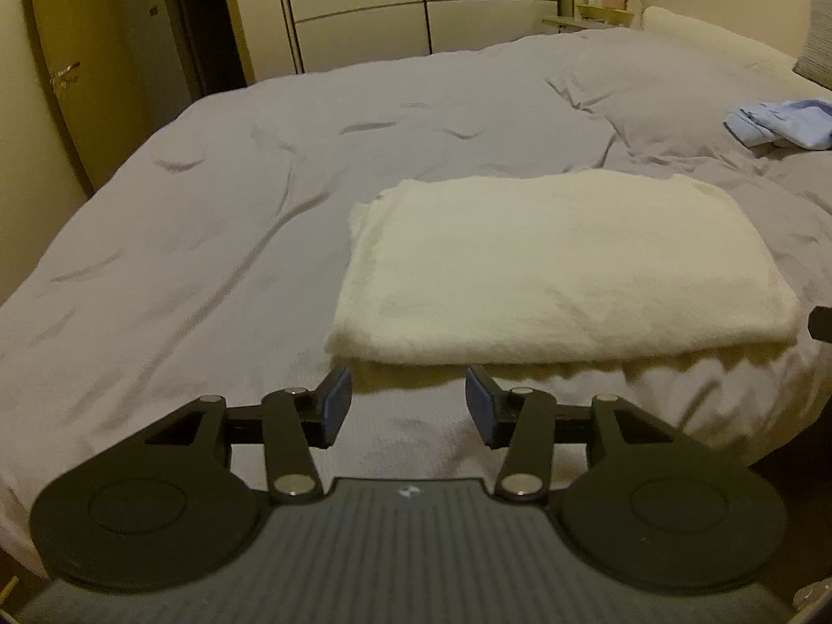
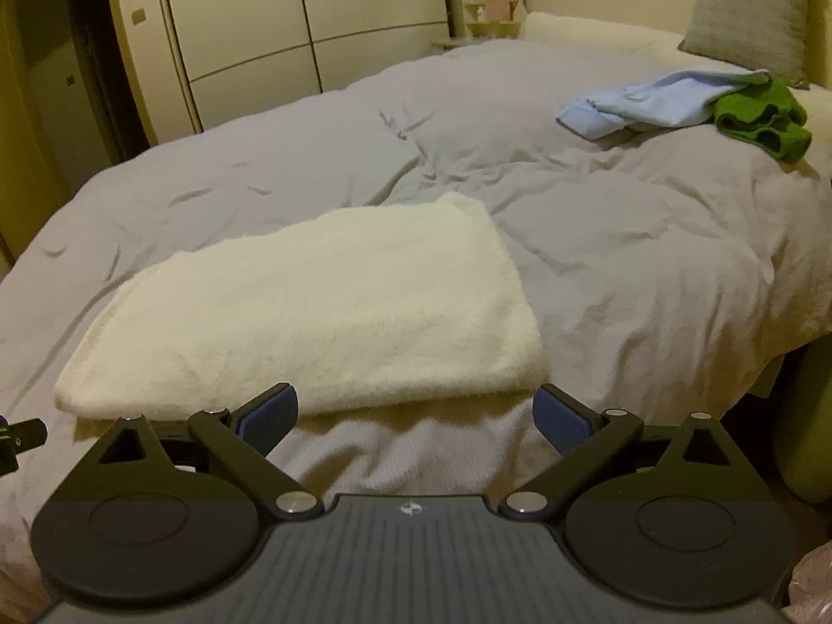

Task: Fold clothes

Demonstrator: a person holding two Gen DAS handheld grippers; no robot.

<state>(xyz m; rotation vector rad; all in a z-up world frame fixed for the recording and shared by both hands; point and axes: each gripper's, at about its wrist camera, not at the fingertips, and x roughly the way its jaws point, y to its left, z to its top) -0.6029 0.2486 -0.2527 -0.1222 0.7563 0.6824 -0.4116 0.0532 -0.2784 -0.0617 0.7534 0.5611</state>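
folded cream garment [image 1: 561, 270]; green garment [image 2: 762, 119] in right view only

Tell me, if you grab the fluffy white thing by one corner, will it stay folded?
Probably not. The white garment looks soft and fuzzy with rounded, saggy edges, so it would likely flop and unfold. It looks thick, so maybe a bit heavy for one corner. Its fuzzy surface should not slip much on the blue pads.

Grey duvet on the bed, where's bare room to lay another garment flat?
Free: the grey duvet left of the folded cream fleece blanket. Crowded: the far right by the grey pillow, where the light blue shirt and green knit garment lie.
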